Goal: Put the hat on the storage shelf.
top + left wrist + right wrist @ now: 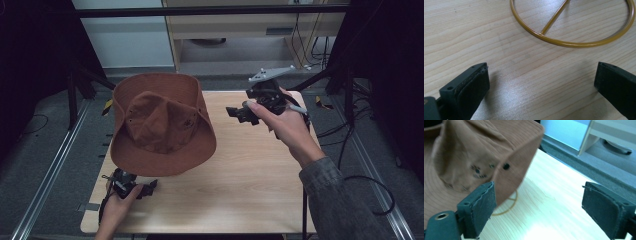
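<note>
The brown hat (161, 125) sits on a yellow wire stand (574, 37), left of middle. Both grippers' fingers are wide open, holding nothing: left gripper (150, 188) rests on the counter (250, 170), right gripper (235, 113) hovers nearby.

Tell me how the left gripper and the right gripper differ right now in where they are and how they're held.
The left gripper lies low at the near edge of the table, in front of the brown hat; the right gripper is held up above the far side, beside the hat. The left gripper points across bare wood toward a yellow wire ring; the right gripper points at the hat's brim. Both have open jaws with nothing between them.
</note>
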A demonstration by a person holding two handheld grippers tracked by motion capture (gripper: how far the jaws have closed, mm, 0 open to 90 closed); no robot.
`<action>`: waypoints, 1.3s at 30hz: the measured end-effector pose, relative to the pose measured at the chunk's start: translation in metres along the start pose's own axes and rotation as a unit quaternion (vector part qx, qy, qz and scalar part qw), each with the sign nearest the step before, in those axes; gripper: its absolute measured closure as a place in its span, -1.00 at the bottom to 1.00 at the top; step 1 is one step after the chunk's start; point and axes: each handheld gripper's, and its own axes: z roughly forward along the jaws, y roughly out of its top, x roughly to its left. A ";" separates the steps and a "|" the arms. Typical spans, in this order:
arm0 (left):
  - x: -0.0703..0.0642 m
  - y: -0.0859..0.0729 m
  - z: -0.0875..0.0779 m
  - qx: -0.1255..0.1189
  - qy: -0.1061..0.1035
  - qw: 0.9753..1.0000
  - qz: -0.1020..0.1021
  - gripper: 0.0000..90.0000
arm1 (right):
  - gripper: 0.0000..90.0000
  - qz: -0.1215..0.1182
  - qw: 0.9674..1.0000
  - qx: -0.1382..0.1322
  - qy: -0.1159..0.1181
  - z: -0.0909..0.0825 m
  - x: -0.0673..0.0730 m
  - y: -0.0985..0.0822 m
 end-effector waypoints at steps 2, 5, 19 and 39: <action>0.000 0.000 0.000 0.000 0.000 1.000 0.001 -1.00 | -0.69 -0.006 1.000 0.006 -0.011 -0.003 -0.004 -0.013; 0.000 0.000 0.000 0.000 -0.001 1.000 0.000 -1.00 | -0.68 -0.005 1.000 0.007 -0.014 -0.004 -0.006 -0.021; -0.001 0.000 0.000 -0.001 -0.003 1.000 -0.006 -1.00 | -0.64 -0.009 0.999 0.040 -0.030 0.005 -0.012 -0.079; -0.002 0.000 0.000 -0.001 -0.004 1.000 -0.007 -1.00 | -0.61 0.018 0.997 0.061 -0.045 0.021 -0.020 -0.148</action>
